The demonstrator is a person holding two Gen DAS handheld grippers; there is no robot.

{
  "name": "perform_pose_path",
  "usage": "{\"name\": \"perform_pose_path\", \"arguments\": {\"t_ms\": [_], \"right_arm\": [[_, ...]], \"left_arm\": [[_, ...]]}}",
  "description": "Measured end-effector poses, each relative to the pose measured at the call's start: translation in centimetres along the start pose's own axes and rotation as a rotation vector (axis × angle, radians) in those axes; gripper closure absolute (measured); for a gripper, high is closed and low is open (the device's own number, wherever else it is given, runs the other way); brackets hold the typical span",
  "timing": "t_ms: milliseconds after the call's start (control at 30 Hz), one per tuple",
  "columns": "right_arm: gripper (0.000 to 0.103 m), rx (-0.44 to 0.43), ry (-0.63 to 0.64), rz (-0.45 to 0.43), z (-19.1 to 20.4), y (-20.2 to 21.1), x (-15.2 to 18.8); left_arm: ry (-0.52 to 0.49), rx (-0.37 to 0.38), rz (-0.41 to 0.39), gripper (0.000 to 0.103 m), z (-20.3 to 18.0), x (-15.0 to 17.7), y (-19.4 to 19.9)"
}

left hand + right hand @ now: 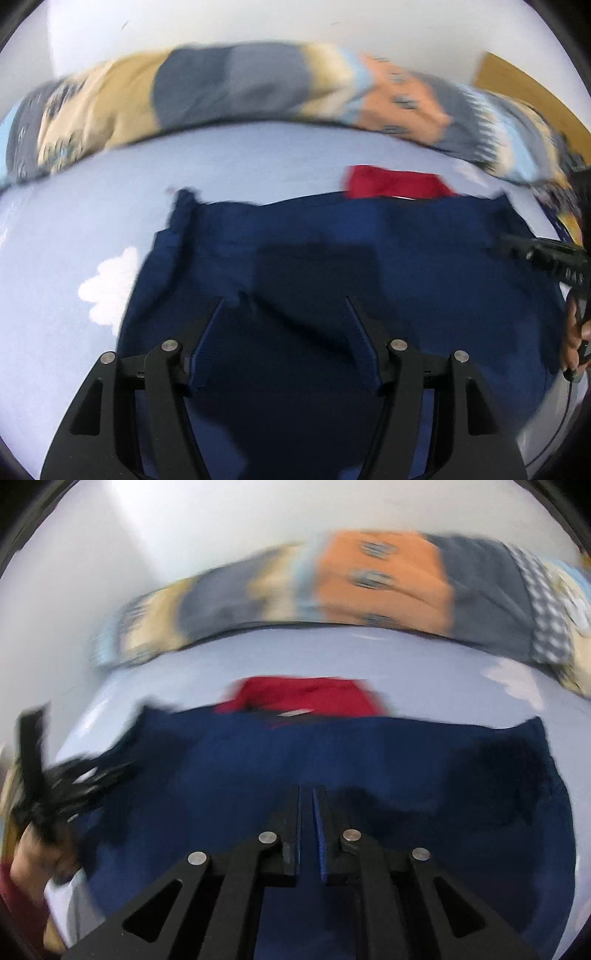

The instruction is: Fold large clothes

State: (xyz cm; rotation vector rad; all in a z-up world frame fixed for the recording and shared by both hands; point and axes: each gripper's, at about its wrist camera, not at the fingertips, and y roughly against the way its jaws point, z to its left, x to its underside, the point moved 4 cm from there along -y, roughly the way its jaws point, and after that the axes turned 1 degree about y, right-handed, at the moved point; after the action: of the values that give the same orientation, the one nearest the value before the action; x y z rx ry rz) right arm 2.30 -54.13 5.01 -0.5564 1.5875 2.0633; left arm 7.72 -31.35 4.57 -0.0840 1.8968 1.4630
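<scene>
While both views are smeared by motion blur, we can make out a dark blue garment (332, 266) spread flat on a pale blue bed sheet (66, 236), filling the lower middle of each frame. We note the left gripper (284, 306) poised over the near part of the garment with its fingers (207, 332) spread wide apart and nothing between them; whether the tips touch the cloth we cannot tell. We note the right gripper (306, 794) with its fingers (290, 823) drawn nearly together, only a narrow slit between them; whether any cloth is caught in that slit we cannot tell. In the left wrist view the right gripper shows as a black shape at the garment's right edge, with part of a hand (574, 343) below it. In the right wrist view the left gripper is a blurred black shape at the garment's left edge. A red cloth (306, 696) lies just beyond the far edge of the garment, touching or slightly under it. Farther back, a patterned quilt (229, 88) in tan, grey and orange runs along a white wall (258, 22)
</scene>
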Motion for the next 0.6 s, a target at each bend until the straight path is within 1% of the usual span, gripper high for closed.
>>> {"name": "perform_pose_path", "arguments": {"t_ms": [33, 100, 133, 167, 200, 233, 267, 300, 333, 367, 400, 433, 467, 500, 533, 567, 600], "right_arm": [[0.093, -0.036, 0.028, 0.011, 1.7, 0.4, 0.7], [0.093, -0.108, 0.095, 0.040, 5.1, 1.1, 2.9], [0.094, -0.112, 0.135, 0.058, 6.3, 1.0, 4.0], [0.096, -0.080, 0.174, 0.080, 7.0, 0.7, 5.2], [0.097, -0.060, 0.187, 0.106, 7.1, 0.2, 6.0], [0.098, -0.038, 0.188, 0.129, 6.6, 0.0, 7.0], [0.103, -0.001, 0.190, 0.138, 5.8, 0.0, 7.8], [0.103, 0.052, 0.181, 0.144, 4.4, 0.4, 8.6], [0.103, 0.073, 0.144, 0.137, 2.7, 1.5, 9.3], [0.103, 0.096, 0.093, 0.126, 0.6, 3.0, 10.1], [0.103, 0.139, 0.052, 0.124, -1.0, 3.9, 10.4], [0.103, 0.196, -0.002, 0.123, -3.2, 5.1, 11.2], [0.103, 0.213, -0.048, 0.112, -4.8, 6.1, 11.6], [0.103, 0.220, -0.116, 0.105, -6.7, 7.3, 12.4], [0.103, 0.270, -0.175, 0.115, -8.5, 8.4, 13.3], [0.103, 0.316, -0.216, 0.111, -9.9, 9.6, 14.0], [0.103, 0.325, -0.282, 0.094, -11.2, 11.0, 14.7]], "left_arm": [[-0.037, 0.013, -0.027, 0.040, -1.7, 0.5, 1.2], [-0.088, 0.046, -0.049, 0.040, -4.3, 1.4, 2.3], [-0.133, 0.018, -0.045, 0.040, -5.8, 2.0, 2.1], [-0.158, 0.002, -0.026, 0.040, -6.5, 2.5, 1.6], [-0.178, -0.004, 0.015, 0.040, -7.0, 3.5, 0.6], [-0.186, -0.043, 0.047, 0.040, -6.8, 4.2, -0.2], [-0.185, -0.094, 0.068, 0.039, -5.9, 5.0, -0.9], [-0.177, -0.103, 0.069, 0.038, -5.1, 5.6, -0.9], [-0.159, -0.103, 0.055, 0.036, -4.0, 6.0, -0.5], [-0.131, -0.131, 0.053, 0.027, -2.6, 6.3, 0.1], [-0.093, -0.135, 0.056, 0.019, -1.3, 6.5, 0.6], [-0.032, -0.125, 0.064, 0.018, 0.4, 6.8, 1.4], [0.006, -0.137, 0.076, 0.019, 1.7, 7.3, 1.8], [0.034, -0.172, 0.087, 0.019, 2.8, 8.1, 2.3], [0.075, -0.202, 0.094, 0.019, 4.3, 9.0, 2.9], [0.117, -0.206, 0.101, 0.018, 5.4, 9.7, 3.3], [0.171, -0.216, 0.116, 0.018, 6.6, 10.5, 3.7]]}}
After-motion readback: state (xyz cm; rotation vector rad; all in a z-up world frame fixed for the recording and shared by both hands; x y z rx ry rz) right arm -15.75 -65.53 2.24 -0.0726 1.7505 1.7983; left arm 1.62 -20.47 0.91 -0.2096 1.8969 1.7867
